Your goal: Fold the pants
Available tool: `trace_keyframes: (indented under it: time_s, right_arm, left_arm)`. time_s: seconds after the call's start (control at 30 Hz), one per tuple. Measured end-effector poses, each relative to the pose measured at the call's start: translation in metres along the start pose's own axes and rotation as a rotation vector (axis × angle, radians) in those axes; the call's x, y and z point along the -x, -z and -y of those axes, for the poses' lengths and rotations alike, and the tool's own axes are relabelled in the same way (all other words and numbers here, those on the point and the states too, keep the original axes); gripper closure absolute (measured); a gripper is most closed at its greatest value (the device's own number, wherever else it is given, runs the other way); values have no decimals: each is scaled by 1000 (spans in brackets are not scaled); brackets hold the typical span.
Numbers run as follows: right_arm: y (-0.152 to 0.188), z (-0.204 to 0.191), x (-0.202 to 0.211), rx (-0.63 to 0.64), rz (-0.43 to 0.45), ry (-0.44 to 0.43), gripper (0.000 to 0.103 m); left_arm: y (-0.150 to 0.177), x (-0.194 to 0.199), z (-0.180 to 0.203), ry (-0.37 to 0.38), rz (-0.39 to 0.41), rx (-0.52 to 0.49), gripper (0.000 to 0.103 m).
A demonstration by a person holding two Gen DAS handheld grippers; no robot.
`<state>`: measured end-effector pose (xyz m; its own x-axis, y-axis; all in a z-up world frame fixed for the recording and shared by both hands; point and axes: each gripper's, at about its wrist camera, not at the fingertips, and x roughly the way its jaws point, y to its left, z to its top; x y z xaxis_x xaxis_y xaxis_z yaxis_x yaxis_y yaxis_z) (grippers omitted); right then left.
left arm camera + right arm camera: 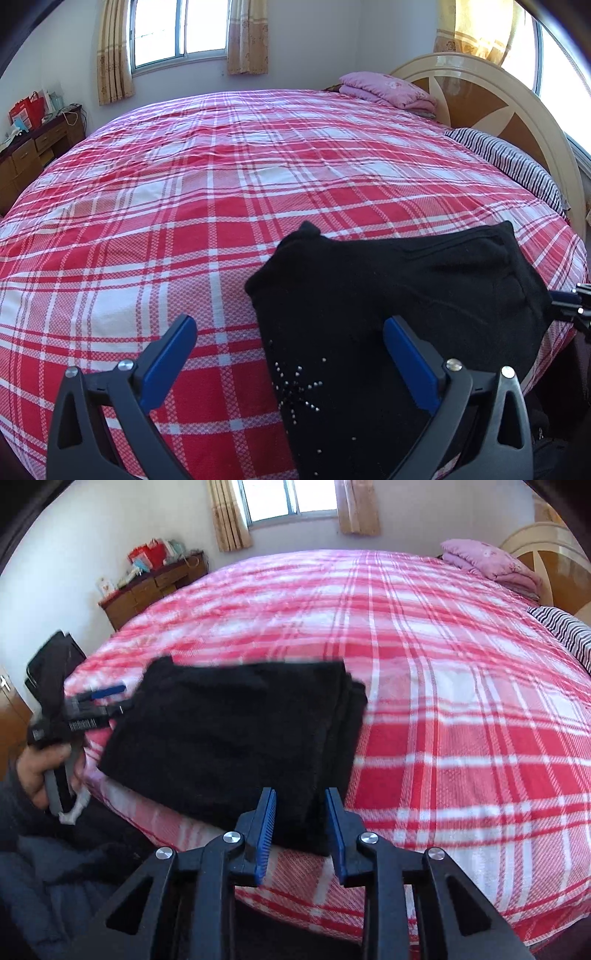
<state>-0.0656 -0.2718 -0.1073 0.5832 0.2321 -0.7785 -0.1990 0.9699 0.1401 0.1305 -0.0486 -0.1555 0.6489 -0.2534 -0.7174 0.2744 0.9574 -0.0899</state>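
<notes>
Fingers of the right gripper [301, 821] pinch the folded black pants [236, 734]; left gripper [290, 354] fingers gape, angled down.

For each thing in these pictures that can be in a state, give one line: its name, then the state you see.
black pants: folded, lying near the bed's edge
left gripper: open, nothing between the pads
right gripper: narrow gap, at the pants' near edge; grip unclear
plaid bedspread: spread flat
pink quilt: folded, by the headboard
curtains: drawn aside
striped pillow: lying flat
</notes>
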Motion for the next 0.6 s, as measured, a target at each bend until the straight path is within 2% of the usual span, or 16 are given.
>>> trace_keyframes:
  time_s: [0.1,0.17,0.2,0.27,0.33,0.4,0.47,0.5,0.6]
  right_arm:
    - [-20,-11,7,20,59,-18,74]
    - [-37,-24,5,50,72,-84,74]
    - [-46,-34,1,67,77,-145,72]
    - [-61,-49,-12,85,61,-252,56]
    - [-74,-65,-34,85,19,-346,56]
    - [-84,-73,-62,70,-30,-372,55]
    - [-90,-63,-92,-11,-90,-318,55]
    - [-88,-48,-108,-94,-123,-297,55]
    - [-81,-13,-109,-257,-109,-436,56]
  left_arm:
    - [0,2,7,16,5,-4,0]
    - [1,4,15,13,9,-30,0]
    - [1,4,17,13,11,-39,0]
    - [1,6,22,7,14,-60,0]
    - [1,6,23,0,20,-69,0]
    - [1,5,20,-3,15,-64,0]
    - [1,4,17,5,10,-51,0]
    - [1,3,16,5,11,-48,0]
    - [2,1,11,1,6,-38,0]
